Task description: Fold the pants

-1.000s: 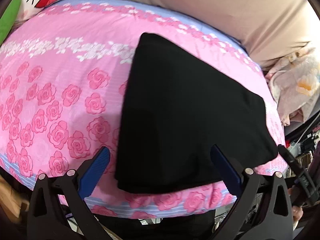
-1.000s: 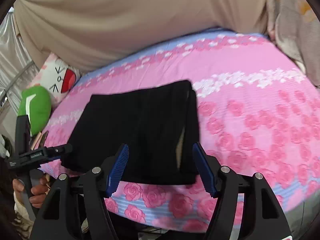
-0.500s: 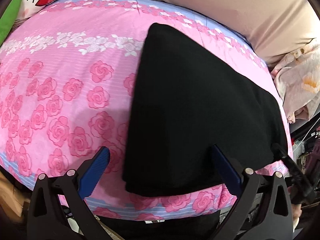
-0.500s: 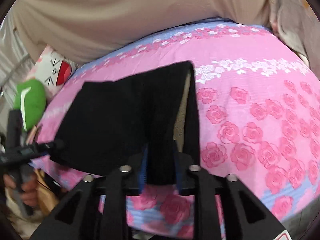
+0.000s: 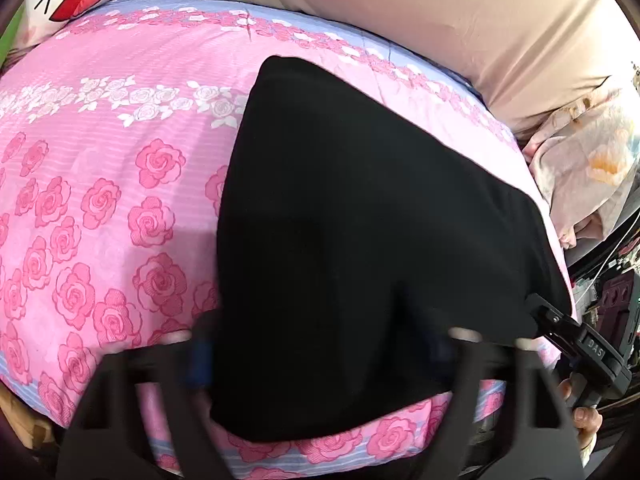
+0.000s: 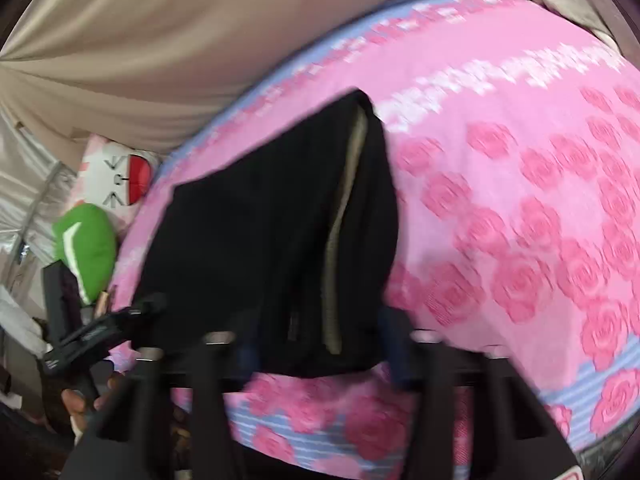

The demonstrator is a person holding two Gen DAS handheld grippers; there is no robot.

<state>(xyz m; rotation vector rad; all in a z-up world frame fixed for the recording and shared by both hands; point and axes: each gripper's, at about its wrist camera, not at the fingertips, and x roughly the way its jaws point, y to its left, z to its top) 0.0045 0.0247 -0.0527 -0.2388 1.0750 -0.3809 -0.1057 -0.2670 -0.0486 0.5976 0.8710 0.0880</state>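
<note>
Black pants [image 5: 360,248] lie folded flat on the pink rose bedspread [image 5: 100,208], near its front edge. Left gripper [image 5: 320,356] sits right at the pants' near hem; the fabric fills the gap between its fingers and runs forward and right from it. Motion blur smears the blue pads, so cannot tell how wide it stands or whether it has hold of the cloth. Right gripper [image 6: 316,356] is at the other near corner of the pants [image 6: 260,240]; its fingers stand apart with the pants' edge between them, also blurred, grasp unclear. A tan inner lining strip [image 6: 340,240] shows along a fold, just ahead of the right gripper.

From the left wrist view the right gripper [image 5: 536,312] touches the pants' far-right corner, with the person's fingers [image 5: 584,420] on its handle. From the right wrist view the left gripper [image 6: 154,302] meets the pants' left corner.

Around: cartoon-face pillow [image 6: 116,184] and green plush [image 6: 84,248] off to the left of the right gripper, beige sheet [image 5: 440,20] beyond the bedspread, and a floral blanket [image 5: 584,168] ahead-right of the left gripper. Nothing lies on top of the pants.
</note>
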